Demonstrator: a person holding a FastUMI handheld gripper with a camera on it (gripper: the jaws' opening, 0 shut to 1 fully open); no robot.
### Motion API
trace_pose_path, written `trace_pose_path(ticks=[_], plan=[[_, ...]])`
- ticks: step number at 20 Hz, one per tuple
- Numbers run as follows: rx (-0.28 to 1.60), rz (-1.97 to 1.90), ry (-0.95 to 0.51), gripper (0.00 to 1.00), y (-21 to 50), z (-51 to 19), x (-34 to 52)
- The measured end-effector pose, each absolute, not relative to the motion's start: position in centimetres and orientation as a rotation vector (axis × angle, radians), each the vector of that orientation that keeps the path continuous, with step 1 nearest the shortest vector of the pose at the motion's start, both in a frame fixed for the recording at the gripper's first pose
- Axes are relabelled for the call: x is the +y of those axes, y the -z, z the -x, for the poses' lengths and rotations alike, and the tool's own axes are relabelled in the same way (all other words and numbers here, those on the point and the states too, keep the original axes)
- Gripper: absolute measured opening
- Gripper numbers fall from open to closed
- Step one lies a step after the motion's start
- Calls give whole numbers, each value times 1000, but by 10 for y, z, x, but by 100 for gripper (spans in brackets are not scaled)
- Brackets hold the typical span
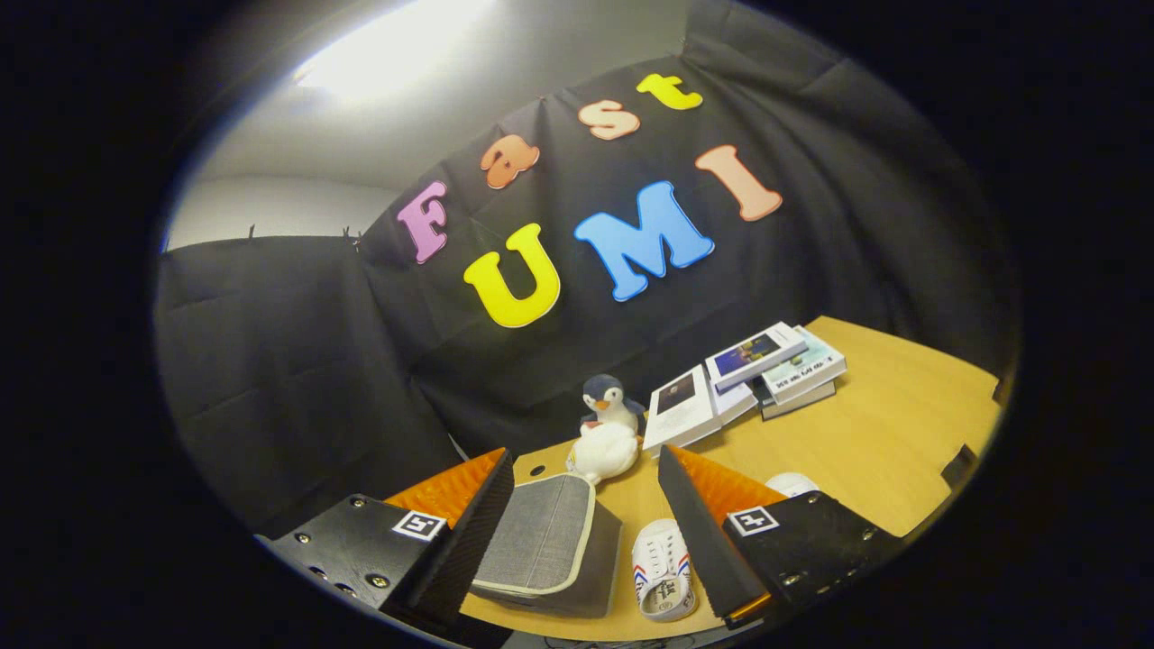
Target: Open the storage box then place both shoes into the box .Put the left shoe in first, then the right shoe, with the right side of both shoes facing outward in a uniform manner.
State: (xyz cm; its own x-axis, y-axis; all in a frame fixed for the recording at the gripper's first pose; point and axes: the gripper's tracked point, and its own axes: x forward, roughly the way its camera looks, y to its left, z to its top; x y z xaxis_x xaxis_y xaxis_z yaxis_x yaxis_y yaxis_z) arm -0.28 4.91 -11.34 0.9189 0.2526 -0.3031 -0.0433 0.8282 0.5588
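A grey fabric storage box (550, 545) with a pale rim stands closed on the wooden table (883, 424), between my fingers and nearer the left one. A white shoe (663, 570) with red and blue stripes lies just right of the box, close to the right finger (712, 532). The toe of a second white shoe (792, 484) peeks out behind the right finger. My gripper (586, 505) hangs above them, open, with nothing held.
A white and grey penguin plush (606, 433) stands beyond the box near the table's back edge. A loose stack of books and booklets (748, 379) lies to its right. Black cloth walls close off the back and left.
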Motion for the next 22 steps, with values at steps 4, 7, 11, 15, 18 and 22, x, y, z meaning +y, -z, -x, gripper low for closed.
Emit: trace_pose_path(ticks=[4, 7, 11, 15, 18, 22], plan=[[497, -691, -180, 98, 150, 7, 67], [573, -762, -211, 96, 170, 15, 82], [653, -859, -259, 96, 194, 21, 105], [708, -915, -275, 96, 212, 22, 119], [762, -970, -308, 96, 226, 22, 137], [827, -1023, -329, 96, 241, 25, 154]])
